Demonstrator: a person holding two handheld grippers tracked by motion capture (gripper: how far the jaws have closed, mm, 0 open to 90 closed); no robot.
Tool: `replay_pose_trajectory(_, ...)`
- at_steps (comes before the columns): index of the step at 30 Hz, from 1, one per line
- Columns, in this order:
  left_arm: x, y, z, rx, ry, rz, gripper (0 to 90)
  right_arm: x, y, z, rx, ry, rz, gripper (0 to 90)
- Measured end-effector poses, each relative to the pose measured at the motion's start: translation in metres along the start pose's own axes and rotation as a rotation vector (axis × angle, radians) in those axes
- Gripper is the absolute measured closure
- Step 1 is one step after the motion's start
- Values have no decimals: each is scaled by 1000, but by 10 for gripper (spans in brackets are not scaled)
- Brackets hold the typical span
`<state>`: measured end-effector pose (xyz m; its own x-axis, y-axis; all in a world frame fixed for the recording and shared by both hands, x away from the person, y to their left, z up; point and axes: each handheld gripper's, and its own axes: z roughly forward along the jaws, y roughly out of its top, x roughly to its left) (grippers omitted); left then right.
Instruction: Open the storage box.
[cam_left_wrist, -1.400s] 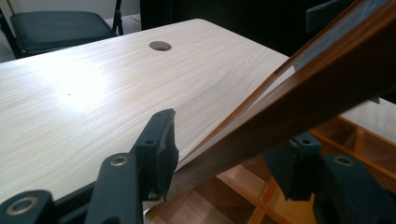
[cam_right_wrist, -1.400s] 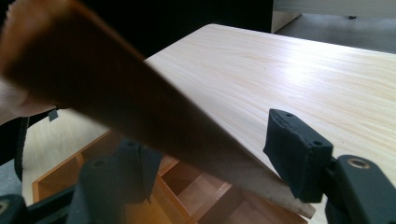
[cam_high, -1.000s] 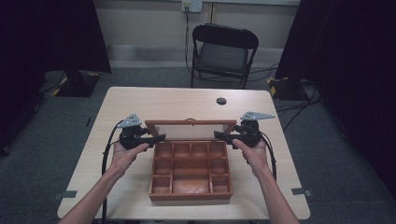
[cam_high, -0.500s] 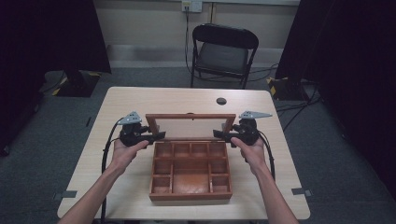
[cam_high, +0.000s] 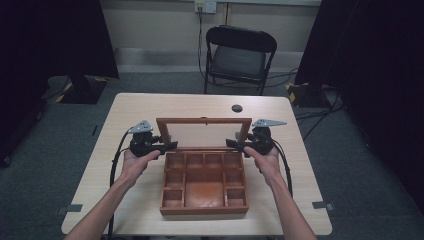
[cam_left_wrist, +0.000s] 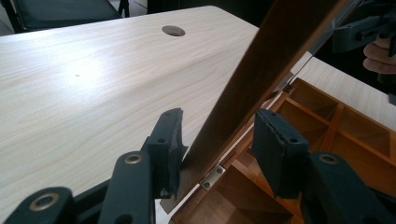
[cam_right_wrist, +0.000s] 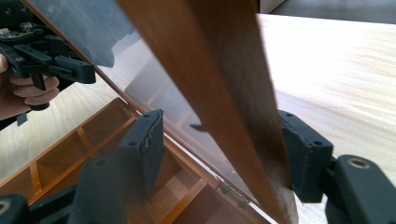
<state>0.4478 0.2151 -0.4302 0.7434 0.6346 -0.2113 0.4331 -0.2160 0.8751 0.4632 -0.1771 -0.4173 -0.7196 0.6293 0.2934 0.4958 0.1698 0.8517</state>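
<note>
A wooden box (cam_high: 204, 210) with several bare compartments sits on the table's near middle. Its glass-paned lid (cam_high: 204, 120) stands nearly upright on its rear hinges. My left gripper (cam_high: 170, 145) is at the lid's left edge and my right gripper (cam_high: 232, 144) at its right edge. In the left gripper view the lid frame (cam_left_wrist: 261, 70) passes between the jaws of my left gripper (cam_left_wrist: 219, 126); they have just been closing slightly. One pad (cam_left_wrist: 170, 140) touches the frame, the other stands apart. My right gripper (cam_right_wrist: 222, 119) straddles the frame (cam_right_wrist: 224, 84) the same way, one pad (cam_right_wrist: 299, 154) against it.
The light wooden table (cam_high: 150, 110) has a round cable hole (cam_high: 237, 108) behind the box. A black folding chair (cam_high: 237, 55) stands beyond the far edge. Cables trail from both grippers along the forearms. Bare tabletop lies left and right of the box.
The lid has swung up from a backward-leaning slant to nearly upright. Both hands stayed at its side edges and barely shifted.
</note>
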Motion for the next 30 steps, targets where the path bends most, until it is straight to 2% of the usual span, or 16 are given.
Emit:
replay_pose_trajectory(5, 3, -4, 4, 12, -3, -11, 530, -3, -1, 3, -1, 17, -4, 379)
replay_pose_trajectory(21, 9, -5, 11, 23, 20, -17, 551, -10, -4, 9, 6, -30, -2, 417)
replay_pose_trajectory(30, 13, -4, 15, 30, 15, -23, 556, -12, -4, 12, -4, -45, 2, 426)
